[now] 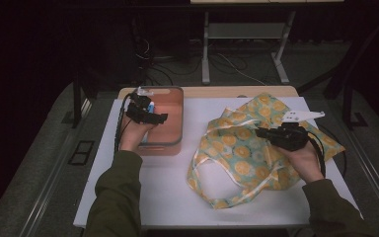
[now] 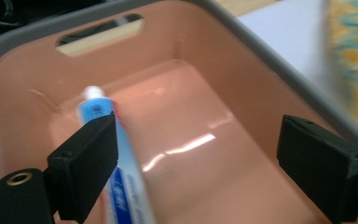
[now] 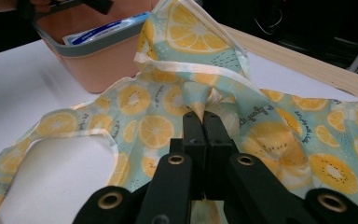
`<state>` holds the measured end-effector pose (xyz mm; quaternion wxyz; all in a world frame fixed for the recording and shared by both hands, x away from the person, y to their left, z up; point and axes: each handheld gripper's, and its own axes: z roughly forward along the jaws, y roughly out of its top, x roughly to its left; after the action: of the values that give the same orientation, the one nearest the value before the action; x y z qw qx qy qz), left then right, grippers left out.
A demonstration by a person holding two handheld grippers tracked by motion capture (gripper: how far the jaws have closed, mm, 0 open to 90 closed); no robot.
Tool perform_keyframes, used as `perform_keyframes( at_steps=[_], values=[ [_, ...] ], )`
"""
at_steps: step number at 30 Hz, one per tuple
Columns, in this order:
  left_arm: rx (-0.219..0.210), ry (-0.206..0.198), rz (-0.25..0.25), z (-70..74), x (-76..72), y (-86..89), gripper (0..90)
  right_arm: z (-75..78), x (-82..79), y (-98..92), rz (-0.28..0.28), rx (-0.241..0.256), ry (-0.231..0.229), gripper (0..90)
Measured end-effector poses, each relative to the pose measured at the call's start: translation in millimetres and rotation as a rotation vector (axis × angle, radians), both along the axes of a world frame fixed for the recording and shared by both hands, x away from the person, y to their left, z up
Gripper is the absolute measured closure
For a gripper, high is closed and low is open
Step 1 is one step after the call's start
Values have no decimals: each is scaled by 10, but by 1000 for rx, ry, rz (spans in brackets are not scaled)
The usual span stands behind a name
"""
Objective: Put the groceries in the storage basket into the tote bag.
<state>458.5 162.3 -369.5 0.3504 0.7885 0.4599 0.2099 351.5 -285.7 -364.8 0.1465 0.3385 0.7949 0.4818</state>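
High view: left tool (image 1: pixel 150 112) wide over toothpaste tube (image 2: pixel 116 163) in pink bin (image 1: pixel 173 143); right tool (image 1: pixel 260 132) pinching fruit-print bag (image 1: pixel 237 148).

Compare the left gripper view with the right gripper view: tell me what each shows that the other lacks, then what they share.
Left gripper view: the left claw open, its jaws wide apart above the pink bin's floor, the slot handle in the far wall, and the toothpaste tube's white cap end.

Right gripper view: the right claw shut on a pinched fold of the lemon-print bag, the bag's looped strap on the white table, and the wooden table edge.

Both: the pink bin with its grey rim, the blue-and-white toothpaste tube inside it, and some lemon-print fabric.
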Motion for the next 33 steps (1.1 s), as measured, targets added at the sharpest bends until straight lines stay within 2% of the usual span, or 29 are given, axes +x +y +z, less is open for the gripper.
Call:
perform_keyframes(
  at_steps=[2, 4, 8, 11, 17, 23, 28, 31, 33],
  values=[
    [9, 19, 17, -31, 54, -3, 114, -2, -1, -5, 1, 1, 0, 895],
    [37, 42, 32, -75, 102, 2, 112, -4, -4, -6, 0, 3, 2, 894],
    [37, 71, 61, -191, 176, 27, 109, -6, -9, 1, 4, 2, 1, 894],
    [65, 106, 82, -270, 217, 28, 109, -12, -7, 3, 5, 1, 2, 894],
    [110, 144, 93, -335, 272, 4, 117, -20, -7, 4, 4, 1, 7, 894],
    [172, 193, 80, -393, 306, -50, 114, -23, -15, 8, 7, -1, 4, 894],
    [156, 229, 58, -406, 306, -60, 159, -28, -19, 16, 7, -1, 5, 894],
    [152, 260, 23, -432, 306, -77, 174, -34, -19, 24, 8, -4, 5, 894],
    [147, 272, -2, -439, 304, -85, 218, -37, -18, 25, 9, -5, 5, 894]
  ],
)
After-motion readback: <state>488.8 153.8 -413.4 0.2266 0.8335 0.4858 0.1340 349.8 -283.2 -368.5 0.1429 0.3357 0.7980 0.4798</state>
